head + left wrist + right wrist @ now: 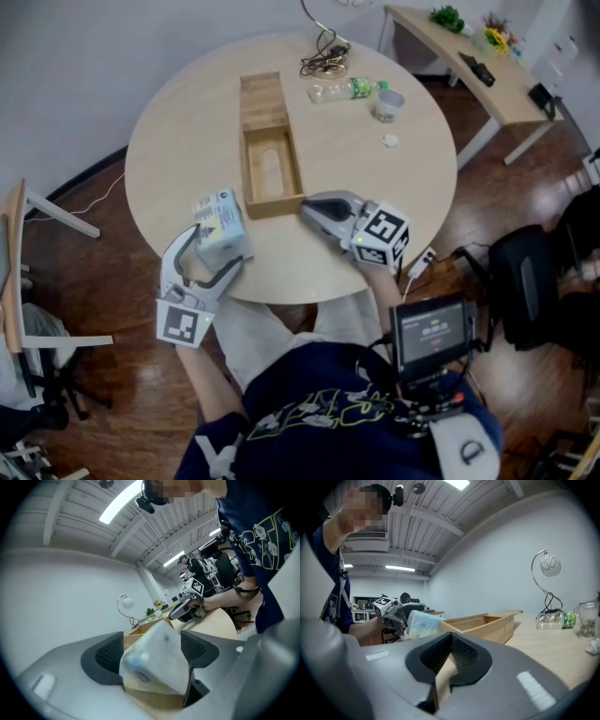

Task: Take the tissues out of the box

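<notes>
Head view: the pack (pixel 221 223), its print unreadable, is outside the box (pixel 247 173) at its 8 o'clock, over the desk (pixel 187 141). Its long axis runs 11-to-5. The left gripper (pixel 217 251) clamps it with fingers (pixel 187 246) wide.

Left gripper view: the pack is blurred and fills the gap.

Right gripper view: the right gripper (pixel 449 657) is closed on the box's half-hidden wall.

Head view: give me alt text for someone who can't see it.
The left gripper holds a tissue pack beside an open wooden box on a round table. The right gripper pinches the box's near corner.
</notes>
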Tool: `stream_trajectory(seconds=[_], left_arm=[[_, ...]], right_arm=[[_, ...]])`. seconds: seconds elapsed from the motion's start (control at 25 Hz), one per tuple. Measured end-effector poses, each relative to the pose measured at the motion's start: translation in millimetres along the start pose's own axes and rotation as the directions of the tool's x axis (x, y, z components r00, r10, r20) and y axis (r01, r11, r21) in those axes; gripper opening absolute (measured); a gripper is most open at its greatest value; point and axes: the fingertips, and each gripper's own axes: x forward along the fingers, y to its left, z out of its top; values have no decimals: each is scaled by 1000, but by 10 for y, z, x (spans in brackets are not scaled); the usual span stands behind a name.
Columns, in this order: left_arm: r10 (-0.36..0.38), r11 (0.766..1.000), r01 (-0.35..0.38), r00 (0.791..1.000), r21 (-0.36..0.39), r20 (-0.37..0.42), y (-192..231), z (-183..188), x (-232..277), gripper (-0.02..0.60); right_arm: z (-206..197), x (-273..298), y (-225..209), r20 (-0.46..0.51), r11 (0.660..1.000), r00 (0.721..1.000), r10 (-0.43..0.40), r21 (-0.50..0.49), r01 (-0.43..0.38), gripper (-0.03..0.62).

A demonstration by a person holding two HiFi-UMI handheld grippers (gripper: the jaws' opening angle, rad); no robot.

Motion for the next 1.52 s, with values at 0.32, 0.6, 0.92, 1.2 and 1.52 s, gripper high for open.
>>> stream_trajectory(seconds=[0.32,0.6,0.92,1.2,1.52], left_arm=[[34,997,-33,999,-64,20,-60,-66,-33,400],[71,981,-68,997,-181,8,-15,-150,-19,400],[88,962,-85,996,-260,2,60,-230,-3,400],[90,953,-97,995,-286,-38,161,-353,27,400],[66,928,-116,986,-355,-151,212,-450,81,399]], right_arm=[[-36,1,-3,-8,1000,1000,1,2,-1,-3],[-27,11,-9,-2,1000,1000,3,0,-3,-3],[-1,12,-3,-5,1000,1000,-2,6,2,-3],[8,12,-19,-4,1000,1000,-2,0,2,-3],[-17,-18,6,-6,1000,1000,1,1,-1,-3]])
